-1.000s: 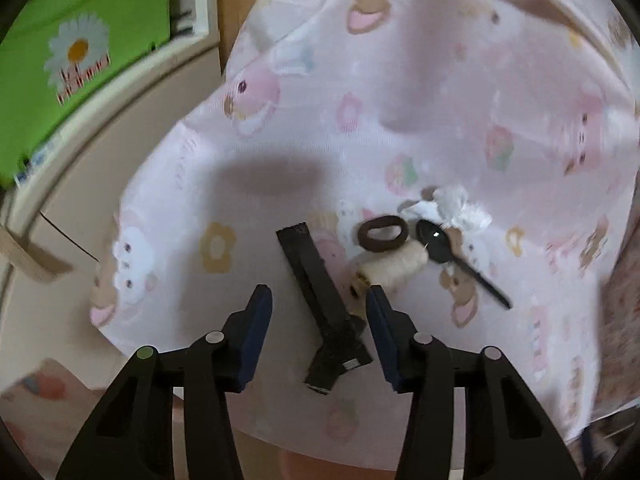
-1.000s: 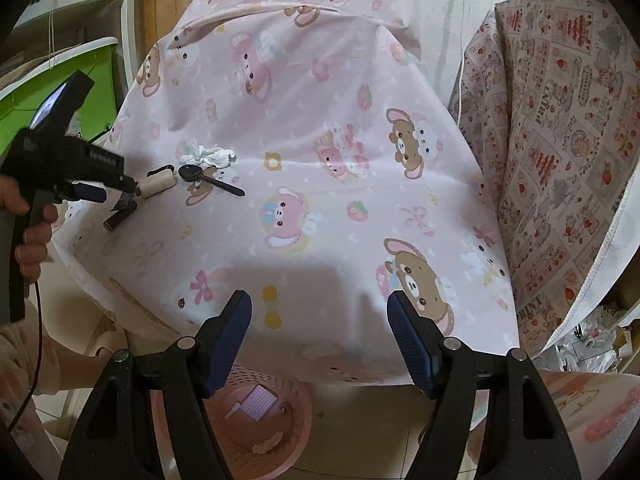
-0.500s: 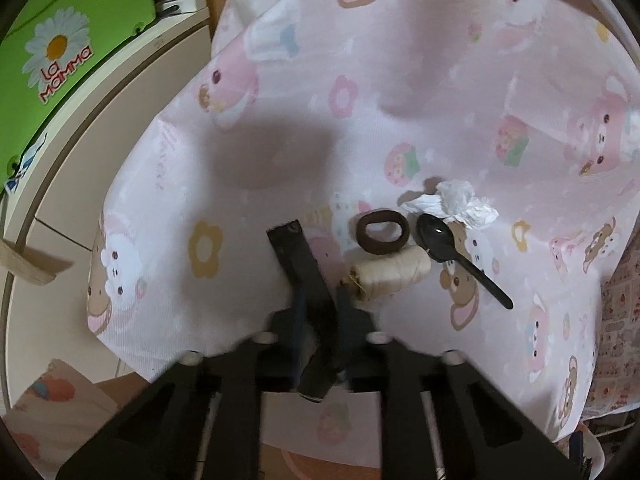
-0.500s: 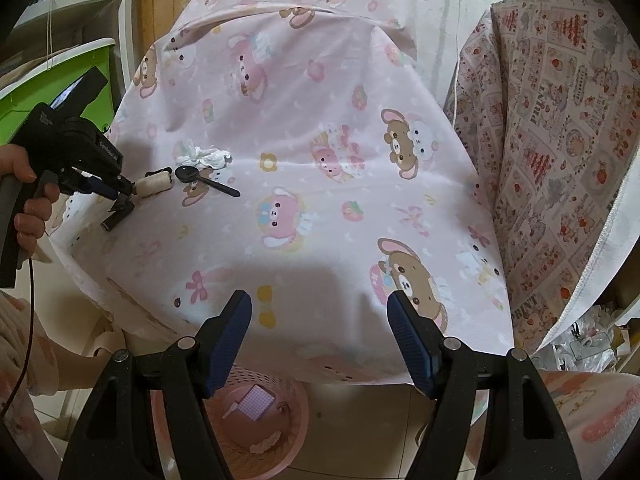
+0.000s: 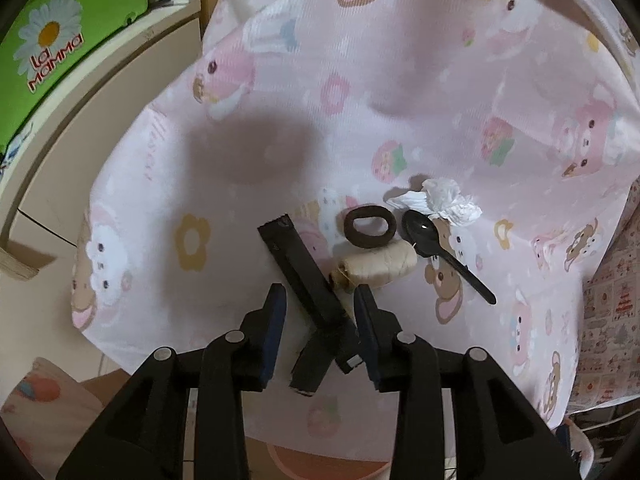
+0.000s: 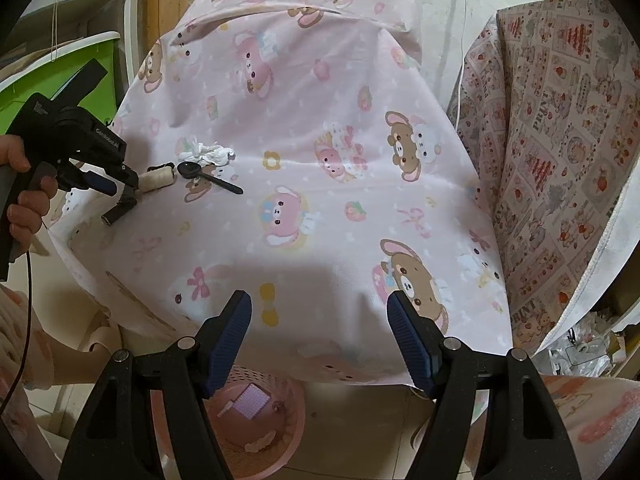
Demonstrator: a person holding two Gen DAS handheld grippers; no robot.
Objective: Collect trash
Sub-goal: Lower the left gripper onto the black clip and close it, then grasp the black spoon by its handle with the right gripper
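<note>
On the pink cartoon cloth [image 5: 400, 80] lie a long black clip-like piece [image 5: 296, 264], a cream thread spool [image 5: 378, 266], a brown hair tie [image 5: 370, 227], a black plastic spoon [image 5: 440, 248] and a crumpled white tissue [image 5: 444, 200]. My left gripper [image 5: 320, 296] points down over the black piece; its jaws are opening, the piece lies between them and the pads stand off it. The right wrist view shows that gripper [image 6: 120, 186] at the cloth's left edge, held by a hand [image 6: 28, 200]. My right gripper [image 6: 320, 312] hovers open and empty over the near edge.
A pink basket [image 6: 256, 412] with some bits in it stands on the floor under the near edge. A patterned quilt [image 6: 560, 160] hangs at the right. A green box [image 5: 60, 40] on a white shelf sits at the left.
The left jaws closed in on the black piece half a second ago and have parted again; the piece still lies on the cloth. The right gripper has not moved.
</note>
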